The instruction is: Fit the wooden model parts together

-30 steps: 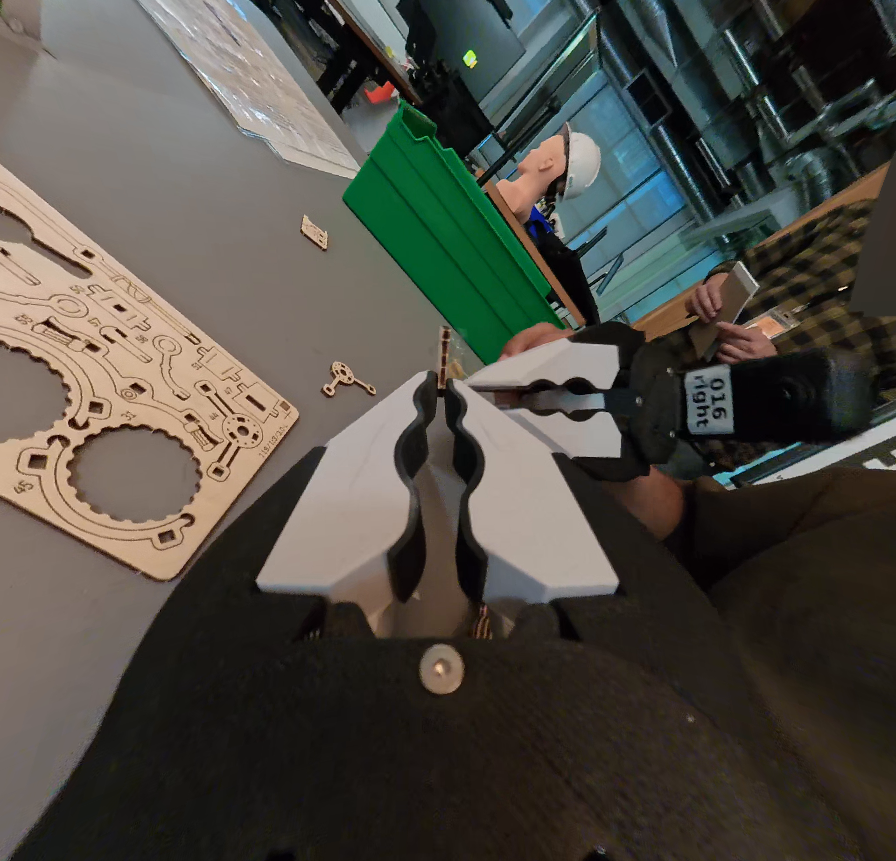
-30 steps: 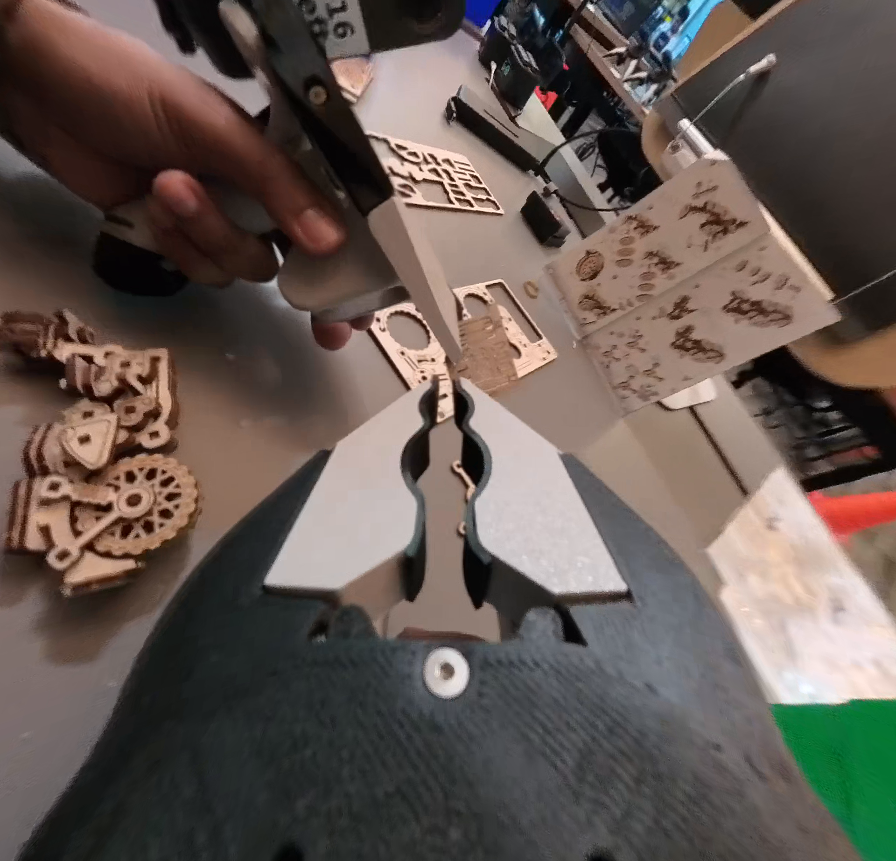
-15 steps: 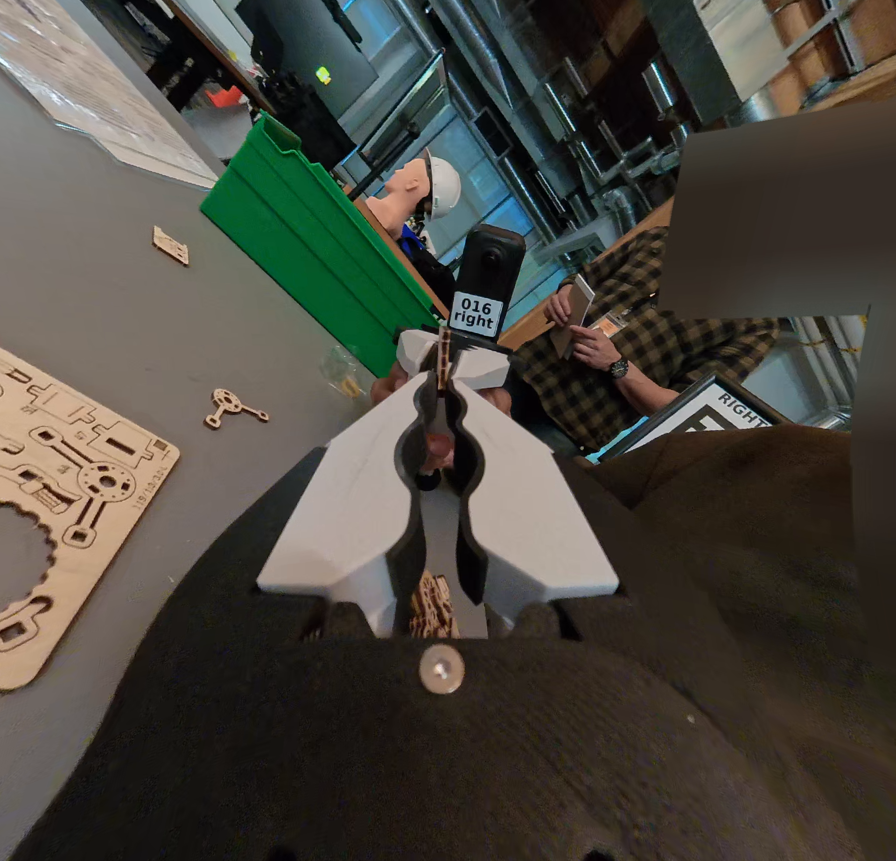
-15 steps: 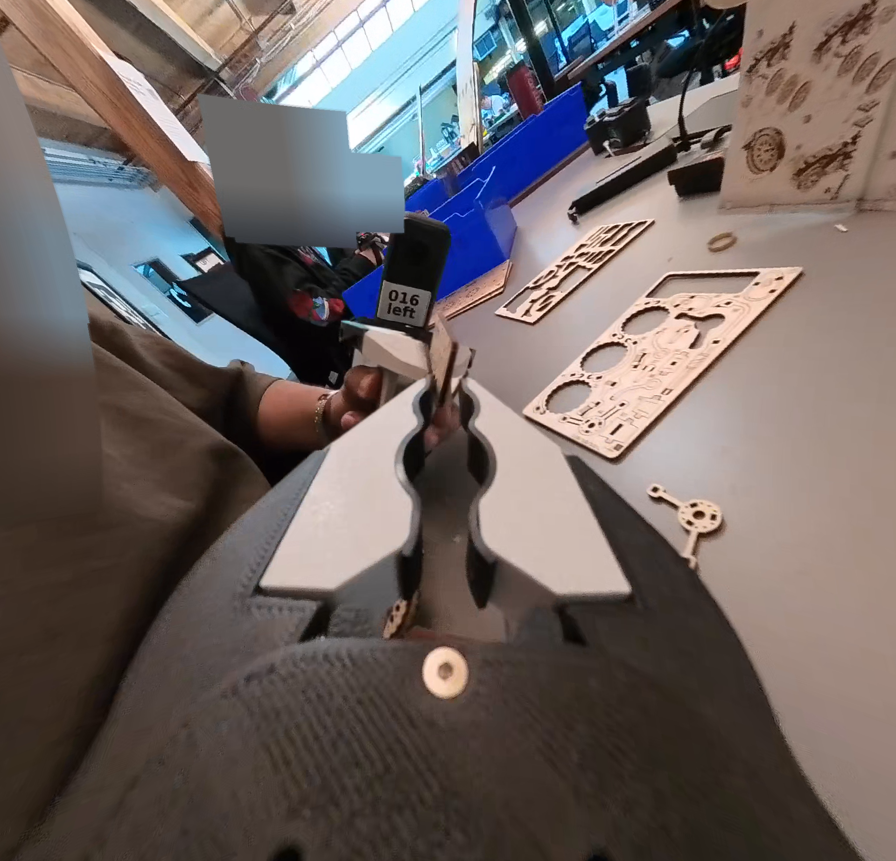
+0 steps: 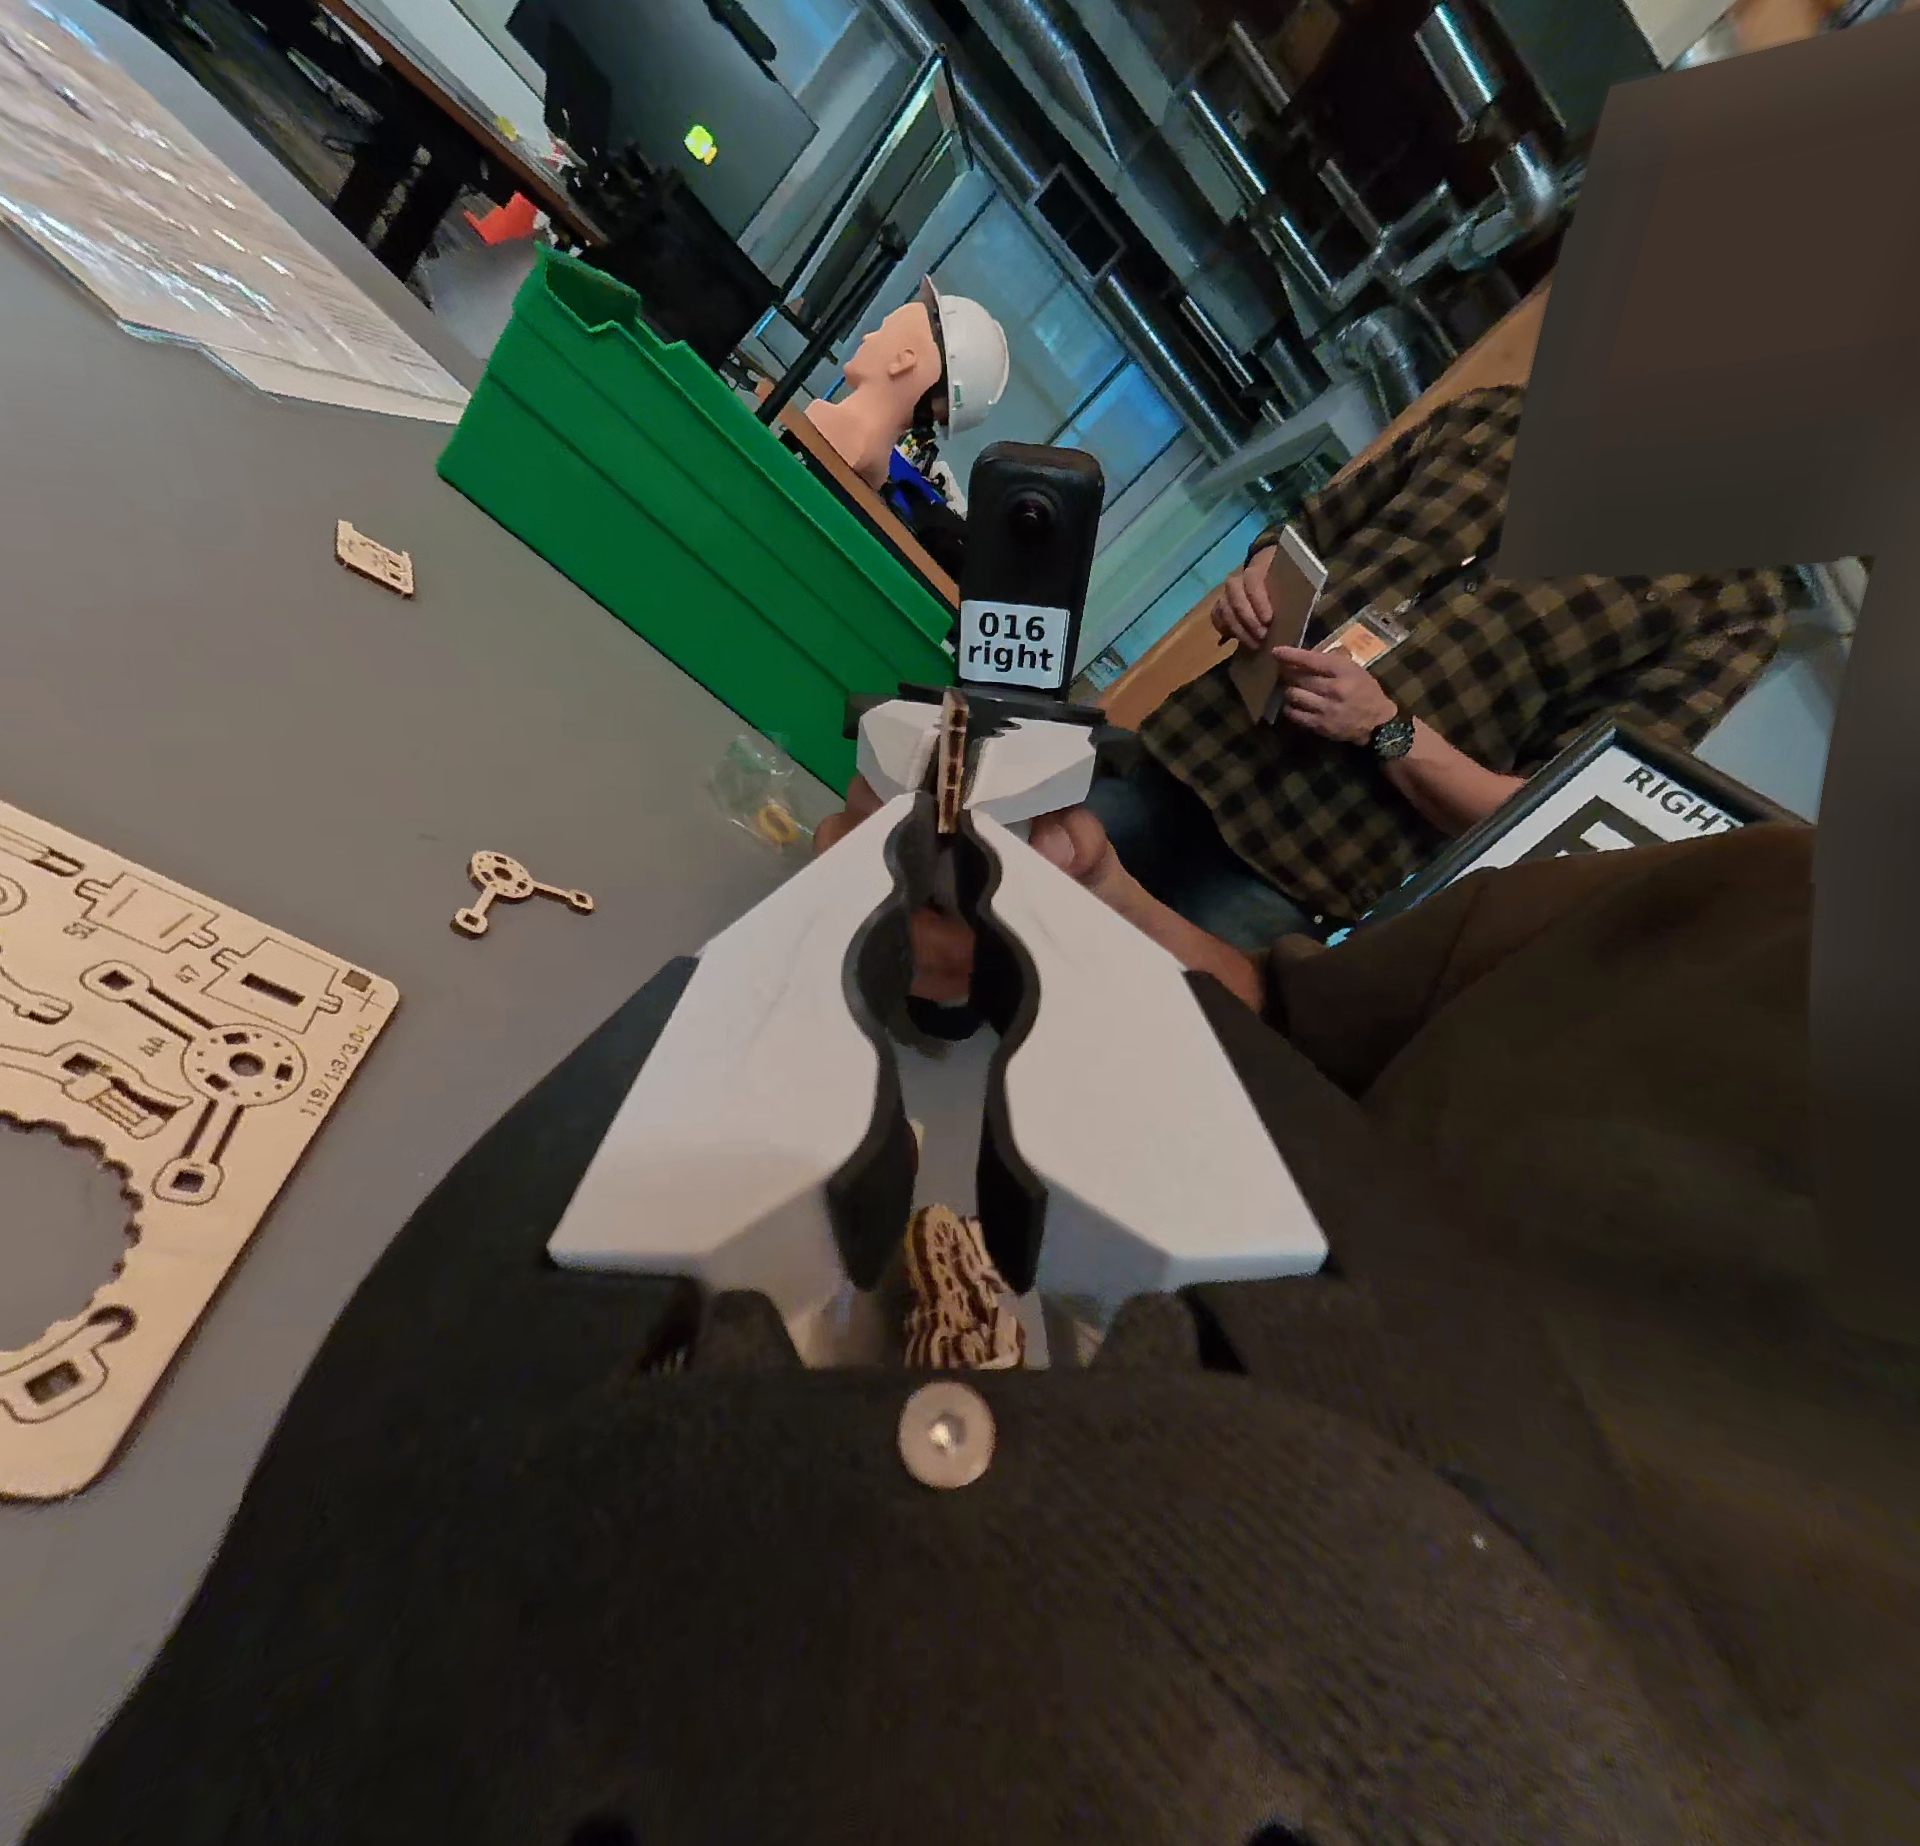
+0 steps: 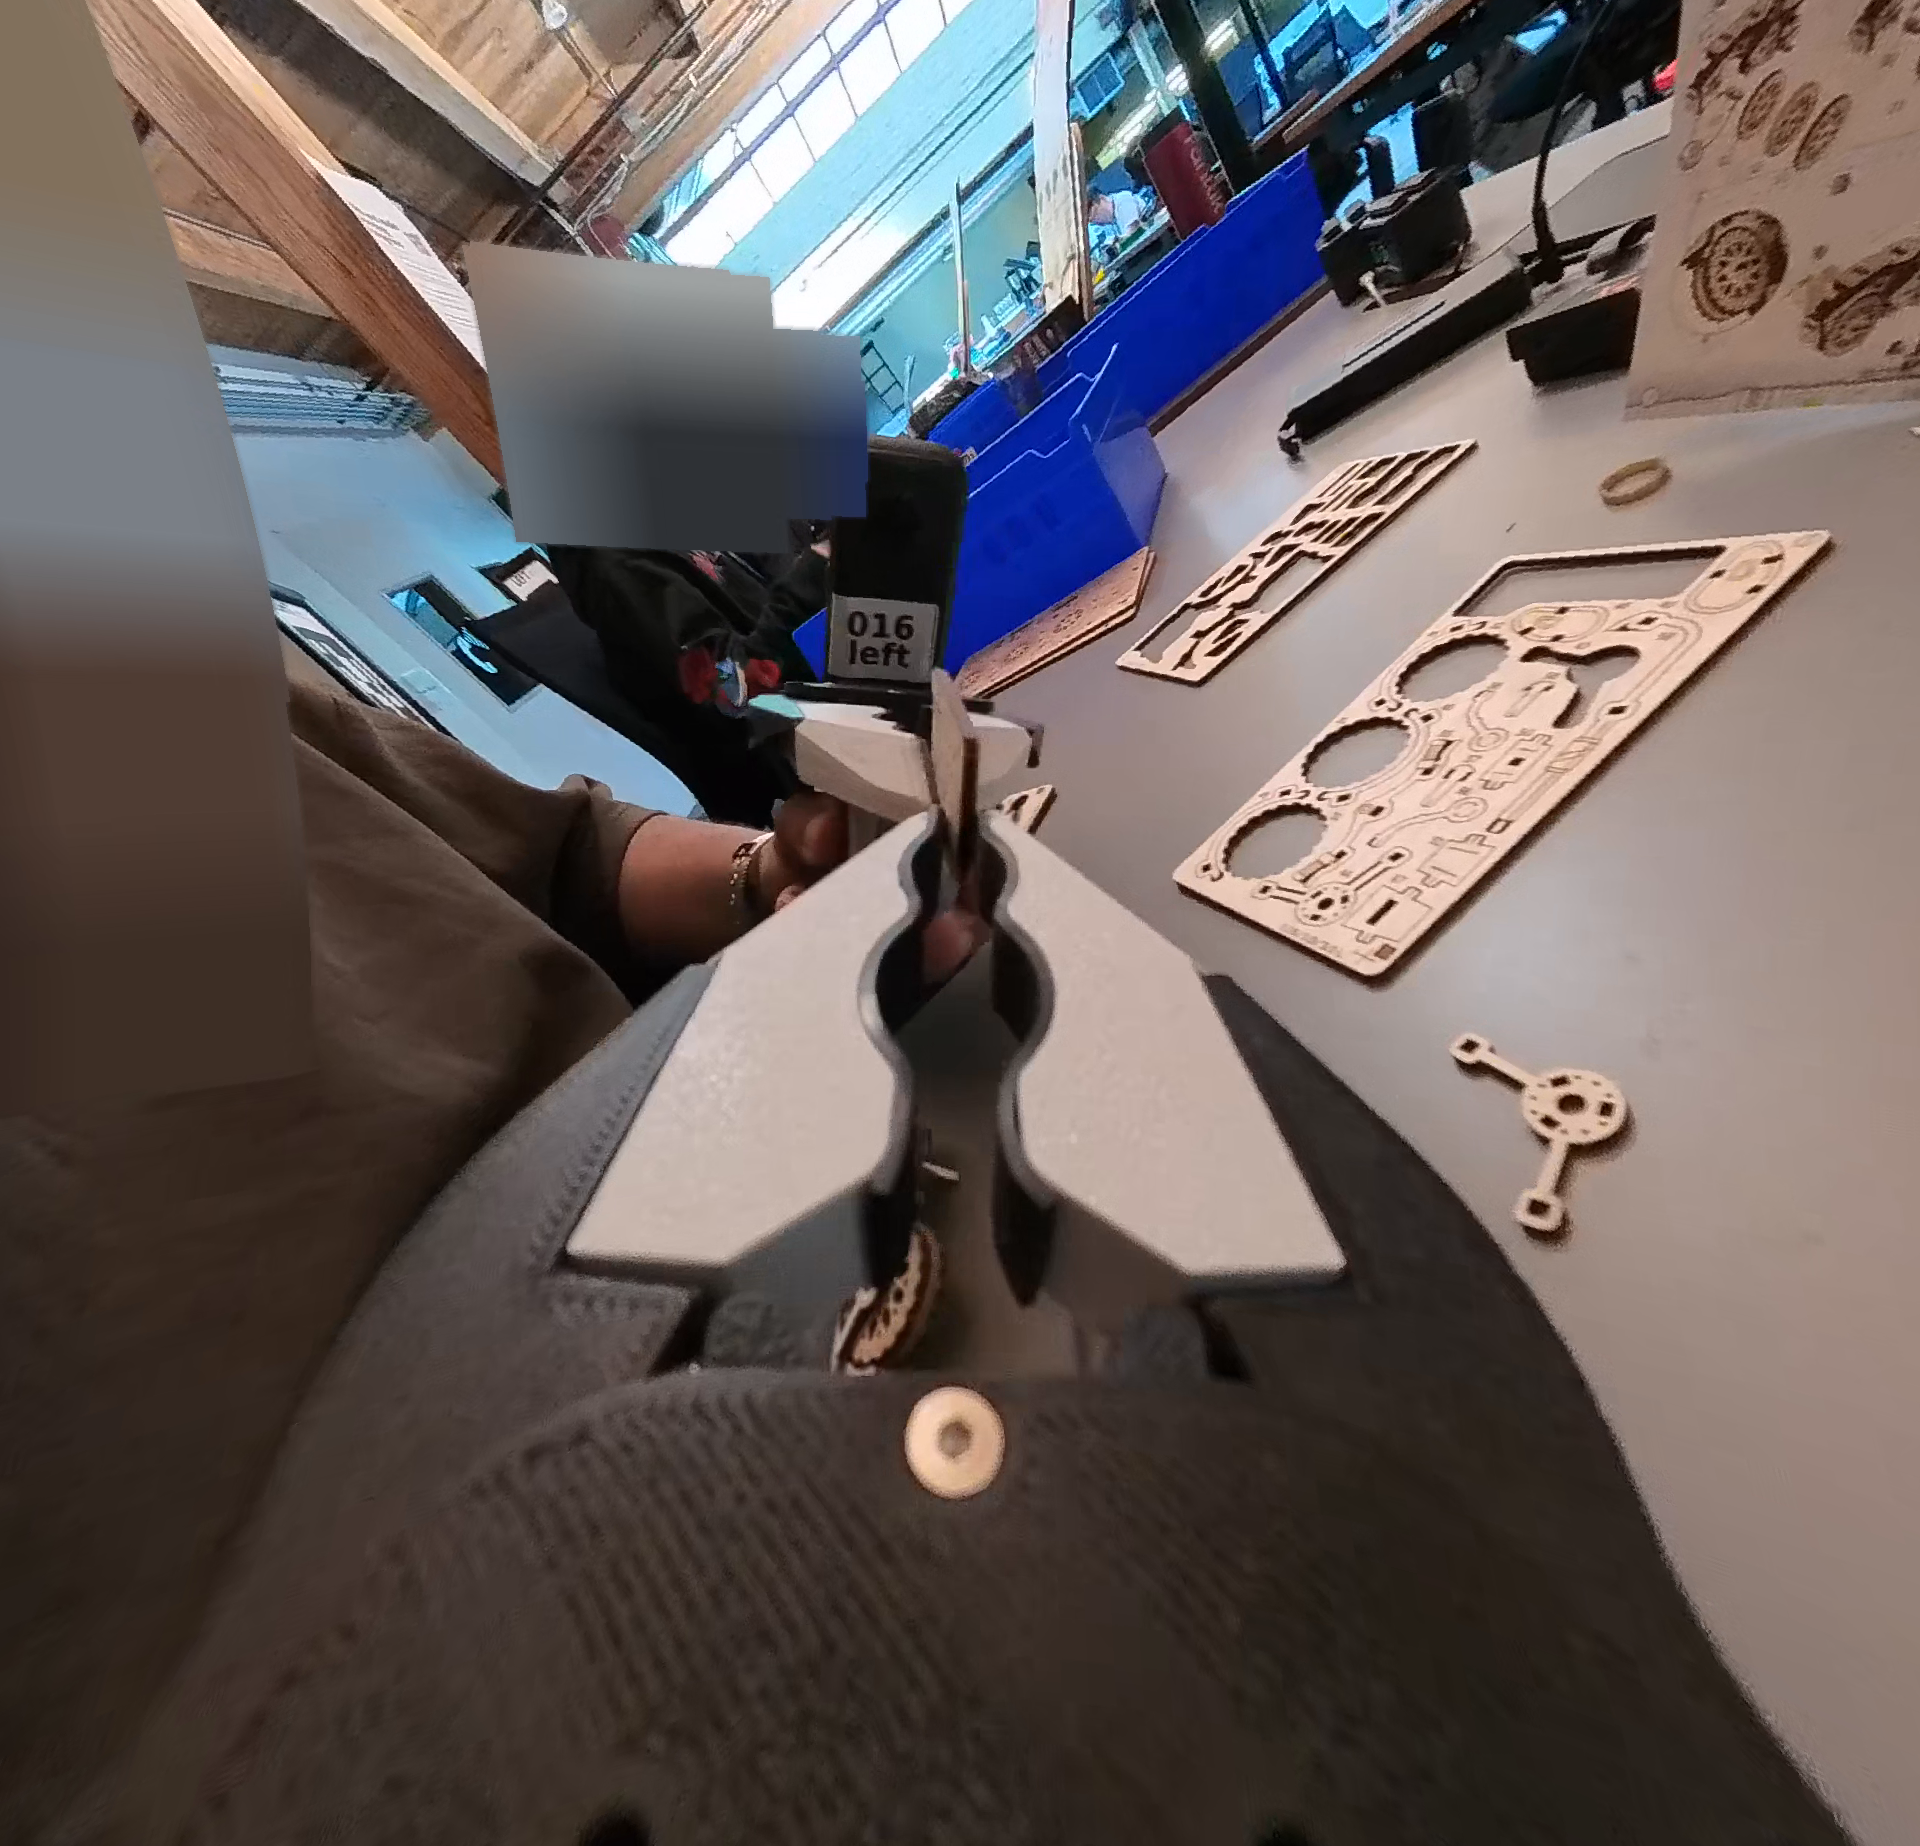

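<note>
Across the grey bench (image 5: 260,716) from where I stand, biggest thing is the green bin (image 5: 665,508) at the far edge, then the punched-out plywood sheet (image 5: 156,1069) flat on the surface (a second, slotted sheet (image 6: 1299,560) lies beyond it in the right wrist view). Well clear of both, a small loose spoked piece (image 6: 1553,1121) lies on bare bench, untouched.

Both tools are raised off the bench, nose to nose. Left claw (image 5: 948,828): tips pressed together on a thin wooden part (image 5: 951,762), seen edge-on. Right claw (image 6: 954,832): tips likewise pinched on wood (image 6: 948,747), and its slip stands just beside the other. From either camera the two pieces overlap at the tips; can't tell if tab is actually in slot or only alongside. A bit of the built-up model (image 5: 951,1287) shows low between the left claw's fingers, too blurred to place.

Judgement: mid-fit, parts being lined up and pushed.

Risks:
- thin ply held edge-on by tips only; any twist between the two hands could snap a tab or crack the slip
- slight misalignment plus push means the part may pivot in the pads and slide out
- a dropped piece lands among offcuts and is easy to lose
- both tips crowd one spot, so the joint itself is hidden from view
</note>
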### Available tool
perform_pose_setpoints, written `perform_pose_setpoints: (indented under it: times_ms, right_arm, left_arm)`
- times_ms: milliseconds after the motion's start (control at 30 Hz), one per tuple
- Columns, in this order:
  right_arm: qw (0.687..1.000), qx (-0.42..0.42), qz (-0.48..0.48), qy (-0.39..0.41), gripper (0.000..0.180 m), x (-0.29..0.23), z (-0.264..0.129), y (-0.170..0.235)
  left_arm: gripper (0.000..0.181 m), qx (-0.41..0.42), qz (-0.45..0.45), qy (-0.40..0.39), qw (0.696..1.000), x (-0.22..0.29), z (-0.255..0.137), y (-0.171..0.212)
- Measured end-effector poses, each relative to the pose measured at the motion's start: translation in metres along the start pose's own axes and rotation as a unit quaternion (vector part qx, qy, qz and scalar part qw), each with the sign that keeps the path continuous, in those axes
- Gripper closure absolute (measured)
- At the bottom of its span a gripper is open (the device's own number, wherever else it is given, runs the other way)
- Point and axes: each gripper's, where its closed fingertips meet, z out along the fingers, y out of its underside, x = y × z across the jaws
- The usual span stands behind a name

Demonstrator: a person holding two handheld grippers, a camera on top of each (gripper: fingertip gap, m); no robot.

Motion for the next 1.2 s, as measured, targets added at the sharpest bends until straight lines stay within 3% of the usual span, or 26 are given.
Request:
perform_pose_setpoints:
  times_ms: [533,933,1200]
  right_arm:
    - [1.0,0.024,-0.018,0.009,0.17,0.005,-0.005,-0.011]
    - [0.993,0.001,-0.095,0.068,0.171,0.009,-0.001,-0.004]
    - [0.998,0.016,-0.057,0.019,0.178,0.001,-0.003,-0.008]
  left_arm:
    - [0.18,0.02,-0.048,0.007,0.999,-0.004,-0.003,-0.007]
    - [0.18,0.016,0.114,-0.084,0.99,-0.006,-0.003,-0.008]
    - [0.18,0.016,0.056,-0.022,0.998,0.003,-0.002,-0.007]
